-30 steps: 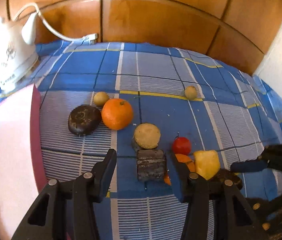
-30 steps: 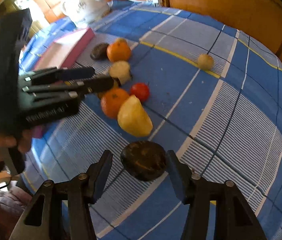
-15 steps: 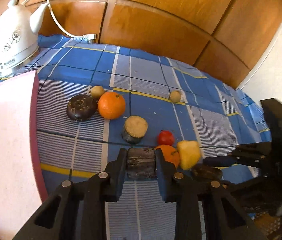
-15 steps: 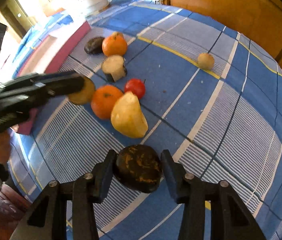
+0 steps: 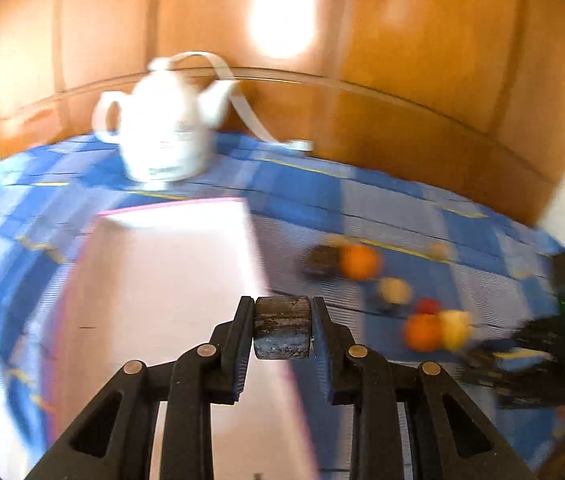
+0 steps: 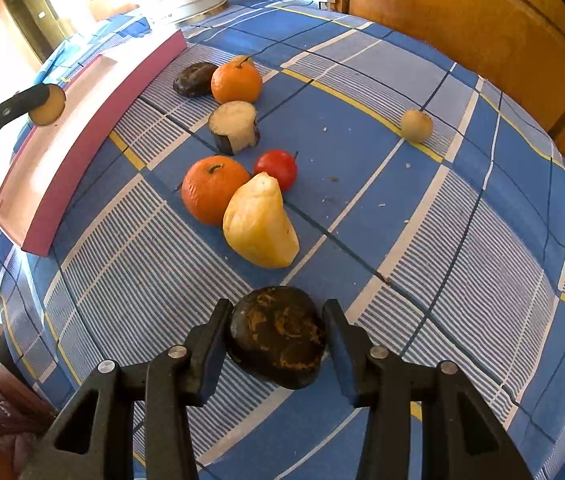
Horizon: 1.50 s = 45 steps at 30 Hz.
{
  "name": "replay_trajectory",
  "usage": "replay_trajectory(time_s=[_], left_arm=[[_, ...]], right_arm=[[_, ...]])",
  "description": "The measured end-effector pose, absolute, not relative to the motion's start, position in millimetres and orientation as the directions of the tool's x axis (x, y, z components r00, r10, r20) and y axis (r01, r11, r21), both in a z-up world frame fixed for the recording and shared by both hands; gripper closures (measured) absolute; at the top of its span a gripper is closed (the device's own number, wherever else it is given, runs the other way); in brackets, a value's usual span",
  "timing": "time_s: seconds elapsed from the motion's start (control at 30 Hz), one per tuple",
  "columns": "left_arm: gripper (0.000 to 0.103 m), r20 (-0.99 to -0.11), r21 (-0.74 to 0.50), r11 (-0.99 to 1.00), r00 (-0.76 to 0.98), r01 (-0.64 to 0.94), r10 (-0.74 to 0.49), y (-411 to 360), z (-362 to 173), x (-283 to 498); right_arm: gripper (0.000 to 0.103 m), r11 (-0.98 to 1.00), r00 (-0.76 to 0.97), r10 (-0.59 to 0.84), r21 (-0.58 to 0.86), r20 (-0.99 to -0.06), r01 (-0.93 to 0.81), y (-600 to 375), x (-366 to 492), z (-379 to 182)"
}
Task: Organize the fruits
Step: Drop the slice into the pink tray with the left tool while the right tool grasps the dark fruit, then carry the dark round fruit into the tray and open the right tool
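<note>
My left gripper (image 5: 281, 330) is shut on a dark cut fruit chunk (image 5: 281, 332) and holds it over the right edge of the pink tray (image 5: 154, 280); that chunk also shows from afar in the right wrist view (image 6: 47, 105) above the tray (image 6: 82, 136). My right gripper (image 6: 276, 340) is shut on a dark round fruit (image 6: 278, 334) just above the cloth. On the cloth lie two oranges (image 6: 213, 189) (image 6: 236, 82), a yellow pear-like piece (image 6: 260, 222), a red tomato (image 6: 275, 168), a cut chunk (image 6: 234, 122), a dark fruit (image 6: 193, 79) and a small pale fruit (image 6: 416, 126).
A white kettle (image 5: 162, 128) with its cord stands behind the tray, against the wooden wall (image 5: 402, 60). The blue checked cloth (image 6: 462, 240) covers the table; its edge drops off at the left (image 6: 14, 300).
My left gripper closed on the dark chunk, lifted it and swung left over the pink tray. My right gripper closed on the dark round fruit.
</note>
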<state>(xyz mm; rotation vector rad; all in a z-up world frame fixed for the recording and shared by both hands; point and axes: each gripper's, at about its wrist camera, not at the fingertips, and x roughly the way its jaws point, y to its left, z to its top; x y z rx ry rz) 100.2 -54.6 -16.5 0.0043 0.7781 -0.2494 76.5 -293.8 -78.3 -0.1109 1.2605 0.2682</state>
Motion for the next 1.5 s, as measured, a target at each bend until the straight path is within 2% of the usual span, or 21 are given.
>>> replay_trajectory(time_s=[0.17,0.3,0.33,0.4,0.7,1.5], left_arm=[[0.075,-0.729,-0.009,0.998,0.683,0.059,-0.047,-18.9,-37.2,122.8],[0.073,-0.735,-0.032,0.999,0.677,0.013,-0.033,-3.9,-39.5,119.9],[0.071,-0.721,-0.025,1.000,0.692,0.018,-0.030,-5.7,-36.8,116.5],[0.060,-0.701,-0.024,0.999,0.712,0.029,-0.037,-8.2,-29.5,111.8],[0.041,-0.601,-0.046,0.996,0.794,0.082,-0.093,-19.4,16.5,75.0],[0.033,-0.571,-0.063,0.996,0.816,0.067,-0.091,3.4,31.5,35.2]], right_arm=[[0.058,0.965,0.279,0.127,0.053,-0.952,-0.257,-288.2,75.7,-84.5],[0.059,0.966,0.281,0.123,0.049,-0.952,-0.255,-285.2,76.0,-88.1],[0.059,0.966,0.281,0.123,0.050,-0.952,-0.254,-284.8,75.6,-88.3],[0.059,0.966,0.282,0.126,0.053,-0.951,-0.252,-285.1,74.8,-88.9],[0.059,0.968,0.288,0.128,0.057,-0.949,-0.242,-291.9,75.6,-90.7],[0.060,0.974,0.261,0.103,0.045,-0.960,-0.221,-270.0,47.3,-81.2]])
